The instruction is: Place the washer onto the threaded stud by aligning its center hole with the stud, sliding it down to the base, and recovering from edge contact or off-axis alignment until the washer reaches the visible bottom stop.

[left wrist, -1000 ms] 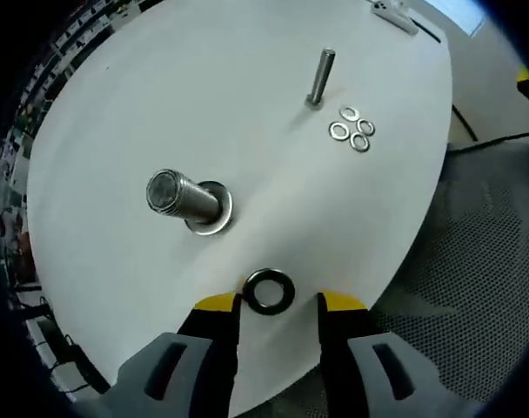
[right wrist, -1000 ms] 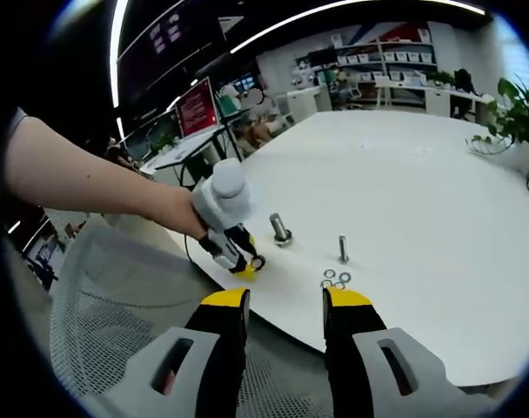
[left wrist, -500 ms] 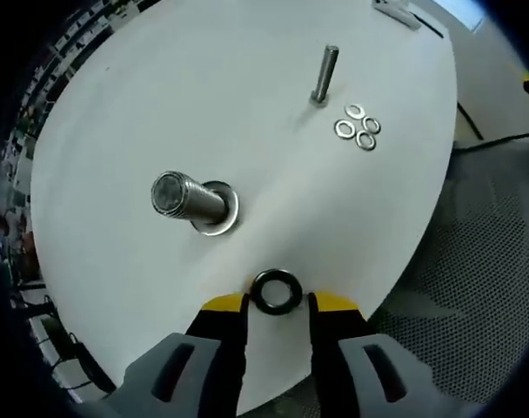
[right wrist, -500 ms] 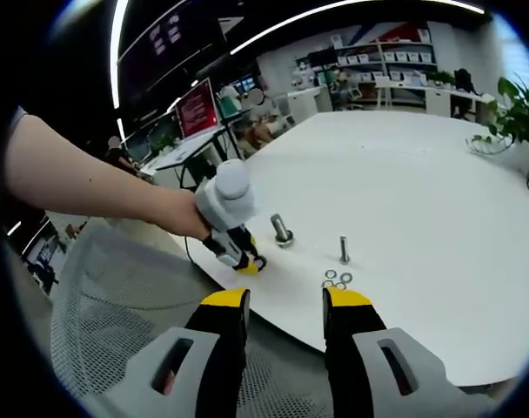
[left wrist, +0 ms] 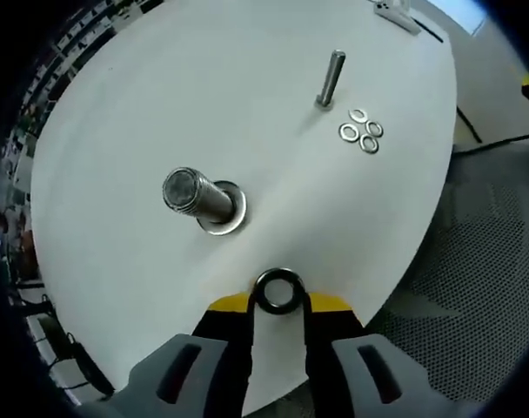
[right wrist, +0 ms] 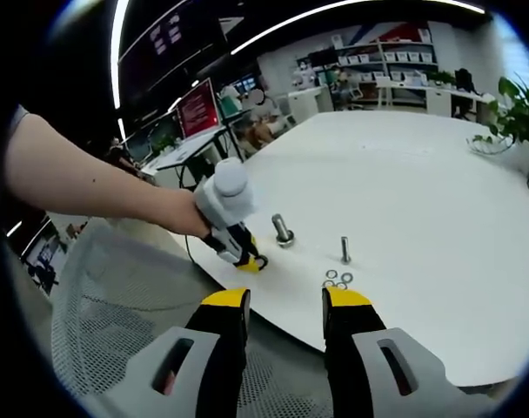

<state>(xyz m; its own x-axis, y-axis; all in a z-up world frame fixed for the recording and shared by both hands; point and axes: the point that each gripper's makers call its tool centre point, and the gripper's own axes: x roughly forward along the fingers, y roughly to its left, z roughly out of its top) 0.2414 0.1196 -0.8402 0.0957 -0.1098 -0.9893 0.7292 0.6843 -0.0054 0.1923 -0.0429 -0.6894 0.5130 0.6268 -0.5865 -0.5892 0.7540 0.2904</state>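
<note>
Left tool (left wrist: 277, 303) jaws closed in, apparently gripping black washer (left wrist: 277, 292) at table edge (left wrist: 404, 252).

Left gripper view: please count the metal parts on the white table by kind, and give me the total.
Black washer, gripped between the left tongs: 1
Small silver washers, clustered together: 4
Thick threaded stud with a silver ring at its base: 1
Thin bolt, standing upright: 1
Total: 7

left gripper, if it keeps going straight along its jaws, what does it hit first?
Likely the large threaded stud. The left gripper is shut on the black washer, and the stud stands ahead, slightly left of the jaw line. Depth is unclear, so it might pass just beside it over the table.
</note>
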